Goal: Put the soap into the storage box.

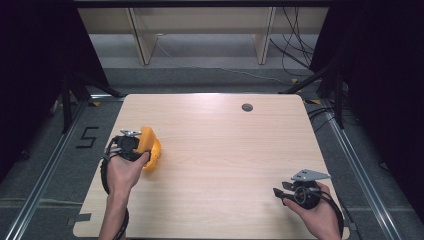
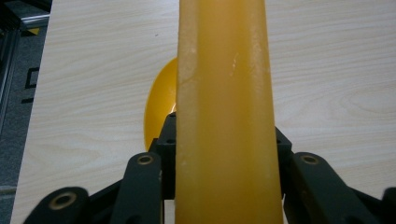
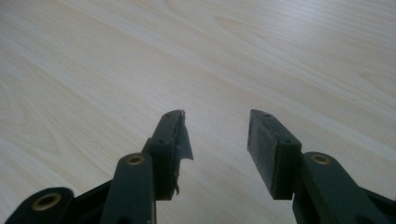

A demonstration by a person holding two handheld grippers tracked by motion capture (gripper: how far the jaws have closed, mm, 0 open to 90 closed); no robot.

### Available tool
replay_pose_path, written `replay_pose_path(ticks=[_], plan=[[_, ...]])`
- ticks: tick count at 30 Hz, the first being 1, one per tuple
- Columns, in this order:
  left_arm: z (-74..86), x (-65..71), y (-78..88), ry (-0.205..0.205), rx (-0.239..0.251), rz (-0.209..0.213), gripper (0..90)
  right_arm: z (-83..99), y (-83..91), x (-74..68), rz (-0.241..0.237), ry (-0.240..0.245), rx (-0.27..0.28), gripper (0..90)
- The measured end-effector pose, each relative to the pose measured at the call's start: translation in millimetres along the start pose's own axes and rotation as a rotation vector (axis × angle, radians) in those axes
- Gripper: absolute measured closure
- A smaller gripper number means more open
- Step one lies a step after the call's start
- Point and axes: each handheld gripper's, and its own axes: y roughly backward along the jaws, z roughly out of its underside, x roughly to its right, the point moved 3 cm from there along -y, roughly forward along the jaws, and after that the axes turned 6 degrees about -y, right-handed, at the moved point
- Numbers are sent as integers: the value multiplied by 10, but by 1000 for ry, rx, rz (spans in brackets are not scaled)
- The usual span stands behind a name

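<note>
A thick orange-yellow object (image 1: pixel 151 150) sits at the table's left side, standing on edge just above the wood. My left gripper (image 1: pixel 139 145) is shut on it. In the left gripper view the object (image 2: pixel 224 93) runs up the middle as a broad band between both jaws, and a rounder yellow part (image 2: pixel 161 109) of it shows behind on the left. My right gripper (image 1: pixel 281 191) rests near the front right corner, held in a hand. Its jaws (image 3: pixel 215 135) stand open over bare wood with nothing between them.
The light wooden table (image 1: pixel 225 145) has a small round grey grommet (image 1: pixel 247 107) near its far edge. Dark stands and cables (image 1: pixel 295 55) flank the table on the floor. A "5" mark (image 1: pixel 87 136) lies on the floor at the left.
</note>
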Motion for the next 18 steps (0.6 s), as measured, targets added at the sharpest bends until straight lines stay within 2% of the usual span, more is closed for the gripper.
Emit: replay_pose_path(ticks=[2, 5, 9, 10, 11, 15, 17, 18], plan=[[-10, -8, -6, -11, -4, 1, 607, 1, -4, 1, -2, 3, -1, 560], [-21, -9, -20, -21, -9, 1, 607, 7, 11, -15, 10, -24, -15, 560], [-27, -6, -49, -33, -20, -6, 607, 2, 3, -4, 8, -6, -5, 560], [-28, -3, -60, -37, -27, -7, 607, 9, 13, -19, 11, -28, -17, 560], [-28, -10, -70, -39, -35, 2, 607, 2, 0, -1, 4, -2, -2, 560], [-32, -10, -97, -35, -28, -1, 607, 1, -6, 2, -2, 2, -2, 559], [-32, -16, -114, -37, -31, -1, 607, 10, 13, -22, 12, -33, -22, 559], [-31, -19, -123, -39, -32, 1, 606, 10, 12, -22, 11, -32, -22, 559]])
